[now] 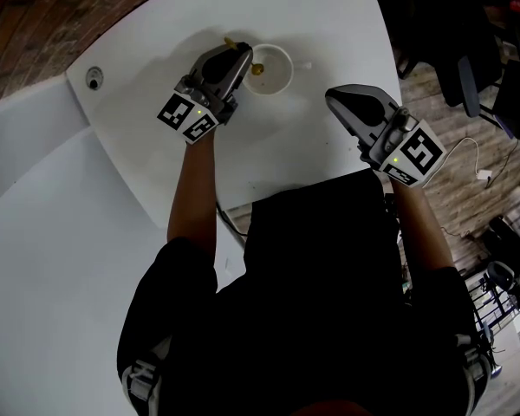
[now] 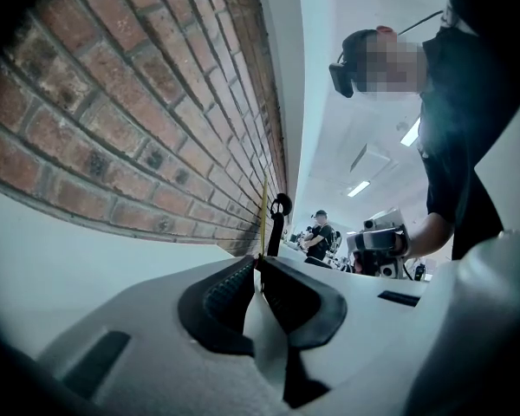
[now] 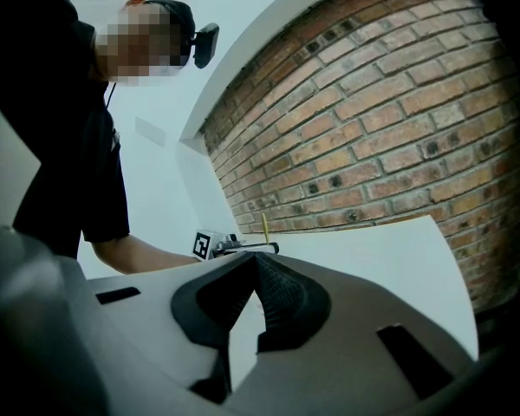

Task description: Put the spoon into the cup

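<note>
A white cup (image 1: 276, 78) stands on the white table (image 1: 156, 137) near its far edge, its handle pointing right. My left gripper (image 1: 243, 53) is at the cup's left rim, shut on a thin gold spoon (image 1: 256, 69). The spoon's bowl shows inside the cup's opening and its other end pokes out behind the jaws. In the left gripper view the yellow spoon handle (image 2: 263, 211) rises from between the closed fingers (image 2: 230, 289). My right gripper (image 1: 334, 99) hovers right of the cup, shut and empty; its view shows the left gripper (image 3: 234, 247) with the spoon (image 3: 264, 225) far off.
A brick wall (image 3: 390, 128) runs behind the table. A round black fitting (image 1: 93, 80) sits at the table's far left corner. A curved white surface (image 1: 43, 258) lies to the left. Chairs and cables (image 1: 481, 76) stand on the floor at the right.
</note>
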Demonstrator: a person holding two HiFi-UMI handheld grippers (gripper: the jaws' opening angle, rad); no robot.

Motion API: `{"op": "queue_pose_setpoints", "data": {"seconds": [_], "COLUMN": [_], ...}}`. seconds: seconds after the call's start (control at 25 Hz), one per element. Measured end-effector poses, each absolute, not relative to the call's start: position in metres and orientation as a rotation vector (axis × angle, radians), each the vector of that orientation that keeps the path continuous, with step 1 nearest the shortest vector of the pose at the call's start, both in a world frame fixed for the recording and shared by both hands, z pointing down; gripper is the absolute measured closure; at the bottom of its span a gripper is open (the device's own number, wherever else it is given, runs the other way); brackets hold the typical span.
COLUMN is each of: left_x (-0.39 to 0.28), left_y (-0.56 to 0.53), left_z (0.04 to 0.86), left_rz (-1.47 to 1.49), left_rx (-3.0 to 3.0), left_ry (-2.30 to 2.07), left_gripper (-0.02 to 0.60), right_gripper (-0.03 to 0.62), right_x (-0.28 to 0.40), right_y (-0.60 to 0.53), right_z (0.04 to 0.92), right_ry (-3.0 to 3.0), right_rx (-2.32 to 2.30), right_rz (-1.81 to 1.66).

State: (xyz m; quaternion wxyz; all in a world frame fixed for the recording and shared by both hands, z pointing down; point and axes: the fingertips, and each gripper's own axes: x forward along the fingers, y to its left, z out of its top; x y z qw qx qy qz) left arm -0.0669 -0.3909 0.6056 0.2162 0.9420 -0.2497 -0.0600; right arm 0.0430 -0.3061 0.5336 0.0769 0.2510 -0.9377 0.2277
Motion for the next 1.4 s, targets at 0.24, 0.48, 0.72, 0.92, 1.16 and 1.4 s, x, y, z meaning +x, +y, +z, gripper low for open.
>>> {"op": "queue_pose_setpoints", "data": {"seconds": [0.24,0.48,0.72,0.92,1.16,1.4], "left_x": [-0.068,-0.073,-0.094,-0.127,-0.152,-0.153], "left_y": [-0.389,-0.392,-0.403,-0.409,-0.386,-0.321], "left_z": [0.605,0.601,0.587,0.558,0.507,0.448], "left_rz": [-0.148,-0.177,-0.247,-0.307,-0.364,-0.426], "left_rx": [2.622,2.615,2.582,2.591,2.641,2.691], "left_ry": [-0.696,-0.724,-0.825,-0.942,-1.01,-1.06], "left_gripper": [0.561,0.56,0.497,0.48,0.491,0.554], "right_gripper": [0.588,0.588,0.588,0.588,0.588,0.588], "right_x": [0.045,0.044,0.043,0.048,0.054,0.065], "right_y": [-0.305,-0.303,-0.302,-0.306,-0.312,-0.285], "right_z": [0.532,0.531,0.521,0.499,0.456,0.396], "right_ry": [-2.81,-2.81,-2.823,-2.851,-2.924,-3.045], "right_rx": [0.763,0.774,0.782,0.797,0.763,0.65], "right_rz": [0.686,0.679,0.644,0.561,0.406,0.23]}}
